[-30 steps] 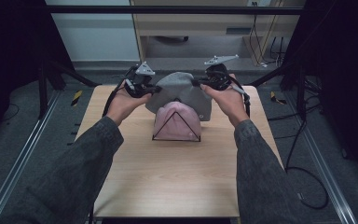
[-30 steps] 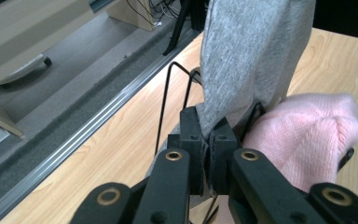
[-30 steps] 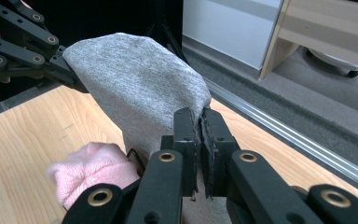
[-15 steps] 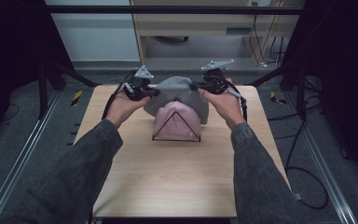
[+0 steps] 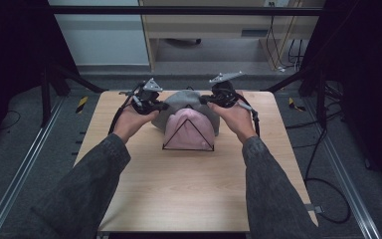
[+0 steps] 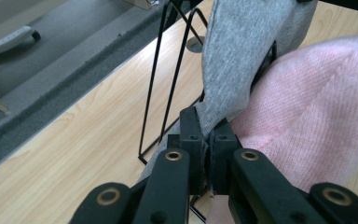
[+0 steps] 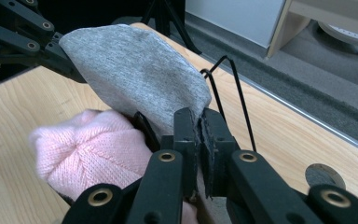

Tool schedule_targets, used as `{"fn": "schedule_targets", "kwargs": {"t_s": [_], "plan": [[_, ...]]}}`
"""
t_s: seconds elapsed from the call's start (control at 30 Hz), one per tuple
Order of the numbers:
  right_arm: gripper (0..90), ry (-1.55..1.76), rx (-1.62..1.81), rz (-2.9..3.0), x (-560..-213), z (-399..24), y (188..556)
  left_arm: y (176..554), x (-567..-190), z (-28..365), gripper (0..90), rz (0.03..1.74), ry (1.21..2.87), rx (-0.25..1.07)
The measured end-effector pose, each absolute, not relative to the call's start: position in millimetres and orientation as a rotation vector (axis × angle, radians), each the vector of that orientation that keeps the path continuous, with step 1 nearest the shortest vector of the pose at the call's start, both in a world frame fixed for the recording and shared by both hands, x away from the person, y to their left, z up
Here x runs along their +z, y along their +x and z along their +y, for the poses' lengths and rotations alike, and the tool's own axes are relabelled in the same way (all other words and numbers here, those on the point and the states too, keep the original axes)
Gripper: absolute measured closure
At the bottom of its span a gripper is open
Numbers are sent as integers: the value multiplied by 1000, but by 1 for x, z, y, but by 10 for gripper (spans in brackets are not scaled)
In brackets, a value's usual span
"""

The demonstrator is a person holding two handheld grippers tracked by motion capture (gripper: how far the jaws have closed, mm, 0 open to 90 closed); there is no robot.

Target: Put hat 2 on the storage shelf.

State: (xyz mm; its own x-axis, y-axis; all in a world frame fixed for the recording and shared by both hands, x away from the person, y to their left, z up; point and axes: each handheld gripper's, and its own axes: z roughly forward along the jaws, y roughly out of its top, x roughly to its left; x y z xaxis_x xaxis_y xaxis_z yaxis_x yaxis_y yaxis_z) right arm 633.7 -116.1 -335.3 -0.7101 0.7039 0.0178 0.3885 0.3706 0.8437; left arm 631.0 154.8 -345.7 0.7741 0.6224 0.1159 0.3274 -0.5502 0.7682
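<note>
A grey knit hat [image 5: 185, 101] hangs stretched between my two grippers, over the back of a black wire rack [image 5: 175, 134]. My left gripper [image 5: 161, 106] is shut on the hat's left edge, and my right gripper [image 5: 204, 99] is shut on its right edge. In the left gripper view, the jaws [image 6: 204, 117] pinch the grey hat [image 6: 247, 56] beside the rack's upright wires [image 6: 168, 84]. The right gripper [image 7: 199, 114] clamps the grey hat [image 7: 135, 70] by its rim. A pink knit hat [image 5: 188, 133] sits over the rack's front triangle, just below and in front of the grey one.
The wooden table [image 5: 189, 199] has a round cable hole [image 7: 324, 175] near its far edge. Beyond the far edge lie grey floor, a pale cabinet [image 5: 219, 25] and cables [image 5: 323, 164] at the right. Dark frame legs stand at both sides.
Both hands have sunk a little, lowering the grey hat closer to the rack and the pink hat. Both grips have stayed shut on it.
</note>
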Motion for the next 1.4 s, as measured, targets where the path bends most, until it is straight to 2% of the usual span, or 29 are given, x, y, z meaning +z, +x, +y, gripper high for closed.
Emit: {"fn": "schedule_targets", "kwargs": {"t_s": [0.73, 0.83, 1.13, 1.4], "plan": [[852, 982, 1256, 2314, -349, -115, 631, 629, -366, 156, 843, 751, 2181, 457], [775, 989, 1253, 2307, -350, -115, 630, 628, -365, 156, 769, 764, 2175, 481], [501, 1012, 1255, 2263, -343, -112, 625, 618, -360, 157, 626, 780, 2138, 515], [352, 1042, 1252, 2203, -333, -109, 621, 600, -350, 163, 402, 801, 2133, 545]]}}
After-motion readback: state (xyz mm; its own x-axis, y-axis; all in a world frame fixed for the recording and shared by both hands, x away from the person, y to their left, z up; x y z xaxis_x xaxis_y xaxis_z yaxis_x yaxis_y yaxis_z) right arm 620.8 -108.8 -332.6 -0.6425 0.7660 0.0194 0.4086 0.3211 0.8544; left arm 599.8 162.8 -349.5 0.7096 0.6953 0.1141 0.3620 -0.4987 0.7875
